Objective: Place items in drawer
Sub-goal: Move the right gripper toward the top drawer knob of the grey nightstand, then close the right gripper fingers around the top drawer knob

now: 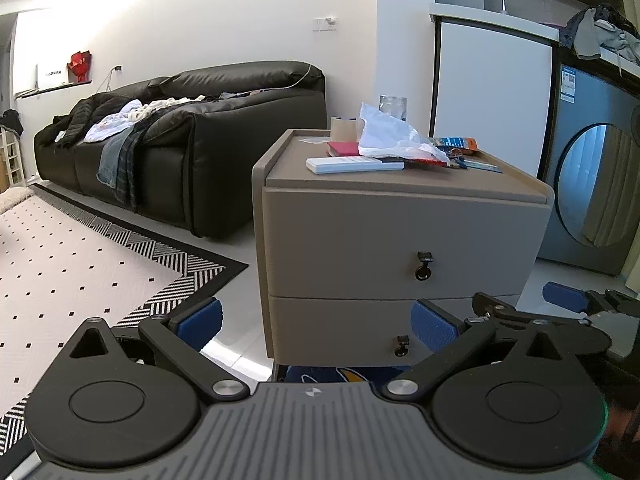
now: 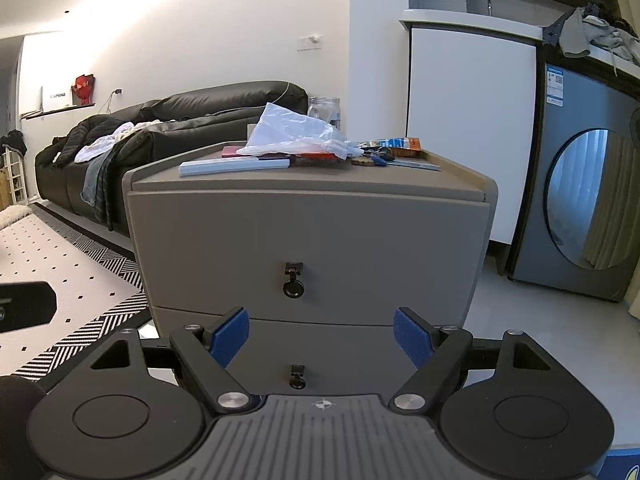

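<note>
A grey-brown nightstand stands on the pale floor with both drawers shut. Its raised-edge top carries a small clutter: a long white remote-like bar lies nearest the front, a red booklet behind it, a crumpled clear plastic bag draped over the middle, keys and a colourful packet to the right, and a glass jar at the back.

readable text: almost none

a white box on the wall shelf left of the black sofa bears dark letters, perhaps "capere". the sticker on the grey washing machine is too small to read.
</note>
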Demonstrator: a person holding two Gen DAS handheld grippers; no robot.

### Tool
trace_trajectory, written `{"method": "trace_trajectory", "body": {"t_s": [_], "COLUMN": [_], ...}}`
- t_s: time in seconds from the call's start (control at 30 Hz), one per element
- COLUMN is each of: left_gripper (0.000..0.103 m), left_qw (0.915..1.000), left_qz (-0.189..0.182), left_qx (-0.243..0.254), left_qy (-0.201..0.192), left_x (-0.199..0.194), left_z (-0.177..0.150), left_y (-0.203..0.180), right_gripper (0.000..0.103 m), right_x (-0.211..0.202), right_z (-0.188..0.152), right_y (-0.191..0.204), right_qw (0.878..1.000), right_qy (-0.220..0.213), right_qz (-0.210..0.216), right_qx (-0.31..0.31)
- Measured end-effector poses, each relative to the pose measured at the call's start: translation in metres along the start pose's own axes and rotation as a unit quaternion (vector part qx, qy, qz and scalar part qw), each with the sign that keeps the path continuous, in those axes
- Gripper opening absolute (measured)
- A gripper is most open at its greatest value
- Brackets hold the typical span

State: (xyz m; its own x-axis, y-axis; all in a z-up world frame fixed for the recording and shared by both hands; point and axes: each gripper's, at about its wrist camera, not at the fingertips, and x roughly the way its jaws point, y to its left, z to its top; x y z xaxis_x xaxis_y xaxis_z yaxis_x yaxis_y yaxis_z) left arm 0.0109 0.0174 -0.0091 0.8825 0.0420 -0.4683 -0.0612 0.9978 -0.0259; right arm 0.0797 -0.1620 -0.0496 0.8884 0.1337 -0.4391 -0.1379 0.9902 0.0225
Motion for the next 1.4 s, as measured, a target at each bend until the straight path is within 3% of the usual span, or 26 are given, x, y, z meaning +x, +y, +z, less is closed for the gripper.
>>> {"method": "trace_trajectory", "body": {"t_s": [1.03,1.4], "left_gripper": [0.103,0.103], "left_qw": [0.9996,0.9994], "left_qz": [0.023,0.031], "left_qx": [-0.015,-0.009], "left_qy": [-0.002,-0.011], "left_x": [0.008,0.012], "left_z": [0.006,0.018], "left_y": [0.009,0.015], "right_gripper": [0.083,0.08], "right_x": [0.044,0.066], "right_z": [0.006,0.025], "right_y": [0.021,0.022], "right_qw": [1.0,1.0], "right_qy": [-0.005,-0.01], "right_qz": [-0.004,-0.01], "right_qx": [-0.015,-0.011]}}
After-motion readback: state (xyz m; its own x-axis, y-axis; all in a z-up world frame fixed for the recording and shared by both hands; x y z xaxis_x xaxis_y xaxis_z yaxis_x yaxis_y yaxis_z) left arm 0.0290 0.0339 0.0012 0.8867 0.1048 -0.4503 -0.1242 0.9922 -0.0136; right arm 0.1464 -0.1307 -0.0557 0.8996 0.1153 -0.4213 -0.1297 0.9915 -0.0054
